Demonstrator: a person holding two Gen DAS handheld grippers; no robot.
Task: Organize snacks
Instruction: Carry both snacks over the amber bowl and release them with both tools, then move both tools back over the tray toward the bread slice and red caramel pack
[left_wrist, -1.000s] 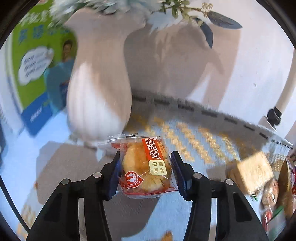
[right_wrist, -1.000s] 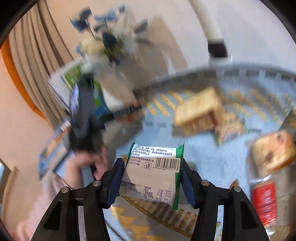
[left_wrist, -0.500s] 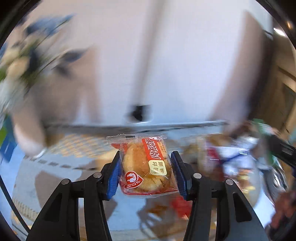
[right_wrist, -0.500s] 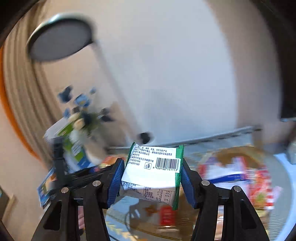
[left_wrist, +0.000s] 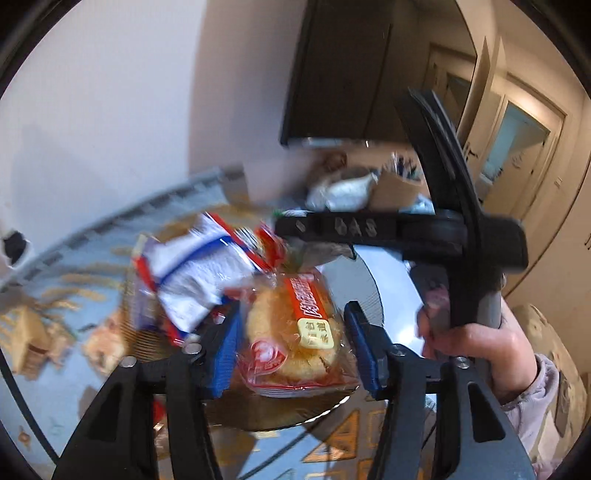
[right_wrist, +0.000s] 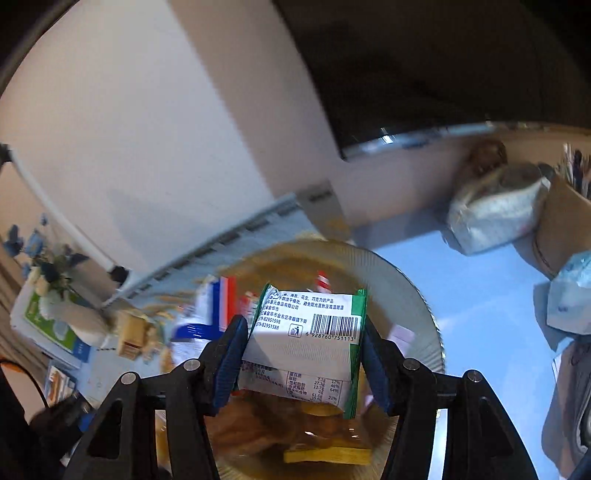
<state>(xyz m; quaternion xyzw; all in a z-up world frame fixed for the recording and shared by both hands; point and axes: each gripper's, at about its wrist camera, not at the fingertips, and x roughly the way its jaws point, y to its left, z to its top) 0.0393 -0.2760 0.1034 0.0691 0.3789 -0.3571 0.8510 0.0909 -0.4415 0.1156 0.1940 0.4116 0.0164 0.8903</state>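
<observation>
My left gripper (left_wrist: 293, 345) has its jaws spread beside a wrapped golden pastry in a clear and red packet (left_wrist: 295, 339); I cannot tell whether the pads touch it. It hangs over the round ribbed plate (left_wrist: 373, 280), beside a white, blue and red snack bag (left_wrist: 195, 273). My right gripper (right_wrist: 301, 363) is shut on a white and green snack packet (right_wrist: 310, 343) with a barcode, held above the same plate (right_wrist: 424, 306), which holds several snacks. The right gripper's body and the hand on it show in the left wrist view (left_wrist: 476, 258).
A patterned blue cloth (left_wrist: 92, 236) covers the table. Wrapped crackers (right_wrist: 129, 338) lie left of the plate. A vase of flowers (right_wrist: 55, 295) stands far left. A grey pouch (right_wrist: 495, 214) and a brown box (right_wrist: 565, 218) sit at the back right by the wall.
Both grippers swung right, from the vase side to over the plate of snacks. The left jaws have widened around the pastry. The right still holds its packet.
</observation>
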